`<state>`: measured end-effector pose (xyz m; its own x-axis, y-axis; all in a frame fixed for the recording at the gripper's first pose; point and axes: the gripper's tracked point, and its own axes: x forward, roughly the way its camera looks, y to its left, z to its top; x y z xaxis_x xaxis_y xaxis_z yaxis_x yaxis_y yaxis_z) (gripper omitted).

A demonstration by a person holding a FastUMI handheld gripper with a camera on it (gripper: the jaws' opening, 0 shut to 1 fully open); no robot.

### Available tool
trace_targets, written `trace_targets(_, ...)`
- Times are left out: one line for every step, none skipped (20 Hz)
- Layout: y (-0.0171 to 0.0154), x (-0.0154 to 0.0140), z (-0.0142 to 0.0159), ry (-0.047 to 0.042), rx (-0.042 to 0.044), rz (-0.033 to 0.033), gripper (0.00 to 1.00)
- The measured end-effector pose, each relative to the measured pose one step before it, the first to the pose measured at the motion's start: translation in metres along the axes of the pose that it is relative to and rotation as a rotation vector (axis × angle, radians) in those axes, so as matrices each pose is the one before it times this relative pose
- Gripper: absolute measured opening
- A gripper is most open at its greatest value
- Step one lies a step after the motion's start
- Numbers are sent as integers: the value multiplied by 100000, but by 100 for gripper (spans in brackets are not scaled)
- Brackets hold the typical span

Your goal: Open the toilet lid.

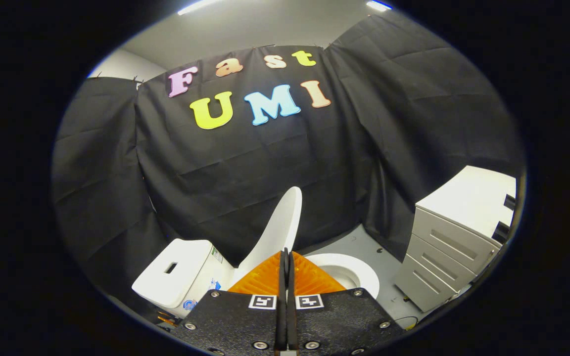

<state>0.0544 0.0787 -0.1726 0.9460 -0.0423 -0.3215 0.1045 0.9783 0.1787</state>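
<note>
Toilet lid stands raised just beyond the gripper, leaning back toward the tank, so seat and bowl are exposed. Gripper fingers pressed together on nothing (task looks done). Drawer cabinet sits well apart, no obstruction.

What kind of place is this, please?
Probably a mock bathroom in a recording booth: a white toilet with its lid raised, a cistern beside it, a drawer cabinet, black cloth walls. The tool is shut, empty.
</note>
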Motion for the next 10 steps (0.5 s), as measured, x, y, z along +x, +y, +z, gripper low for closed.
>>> trace_targets(553,-64,327,-240,-459,545,0)
trace_targets(592,-28,240,-219,-556,796,0)
trace_targets(633,-126,365,-512,-430,642,0)
trace_targets(589,-184,212,-436,-1480,550,0)
trace_targets(575,-80,263,-293,-1831,440,0)
trace_targets(550,-29,313,-419,-2063,298,0)
trace_targets(672,-135,246,-358,-1465,912,0)
trace_targets(606,-64,105,85,-1078,900,0)
trace_targets(572,-3,319,-508,-553,886,0)
trace_targets(572,6,246,25,-1576,794,0)
